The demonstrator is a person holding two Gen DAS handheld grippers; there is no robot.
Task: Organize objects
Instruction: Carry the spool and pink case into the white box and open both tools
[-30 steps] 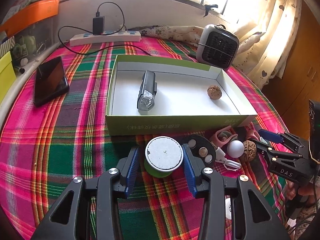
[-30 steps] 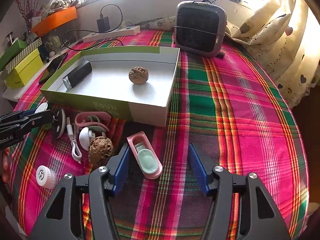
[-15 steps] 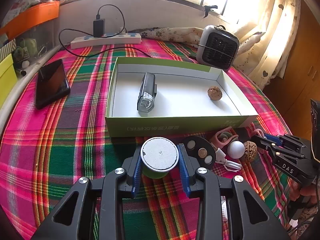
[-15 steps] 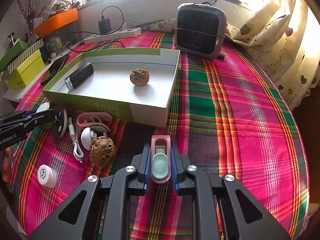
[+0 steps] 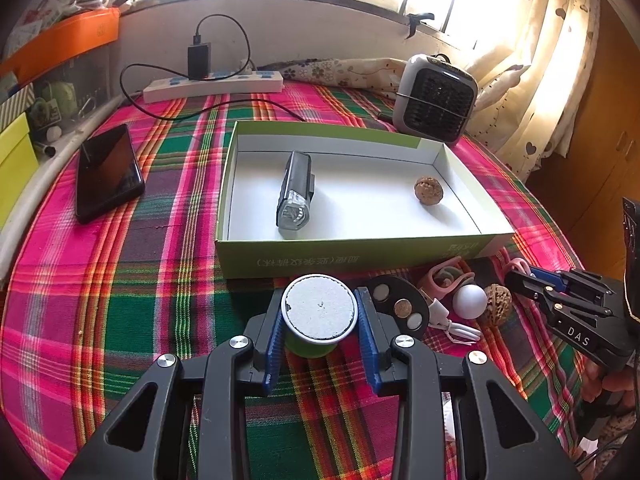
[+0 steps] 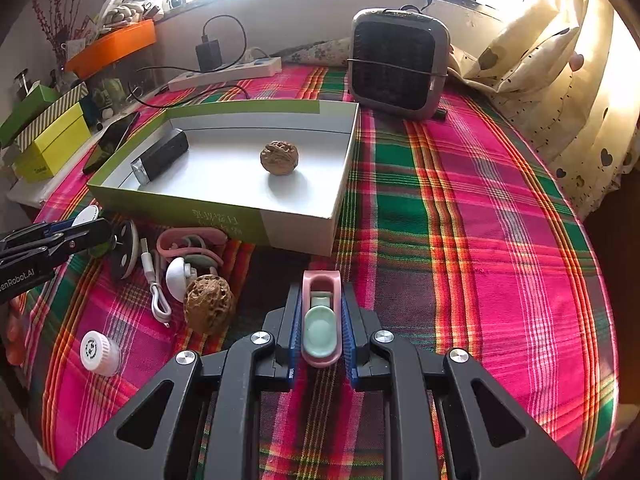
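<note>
My left gripper (image 5: 319, 312) is shut on a small green jar with a white round lid (image 5: 319, 307), just in front of the green box (image 5: 360, 258). My right gripper (image 6: 321, 300) is shut on a pink clip with a mint-green insert (image 6: 321, 316), which lies lengthwise between the blue pads. Inside the box lie a black bike light (image 5: 295, 194) and a walnut (image 5: 429, 189). Between the two grippers on the cloth are a black disc with coins (image 5: 398, 308), a white ball (image 5: 469, 300), a second walnut (image 6: 209, 303), a pink band (image 6: 188, 240) and a white cable (image 6: 158, 292).
A small white cap (image 6: 100, 352) sits at the near left in the right wrist view. A black phone (image 5: 106, 170) lies left of the box. A grey fan heater (image 6: 396, 62), a power strip (image 5: 214, 84) and curtains stand at the back. Yellow and green boxes (image 6: 48, 140) sit far left.
Both grippers closed: the left onto the white-lidded jar, the right onto the pink clip, which turned from slanted to straight between the pads. Neither hand shifted noticeably.
</note>
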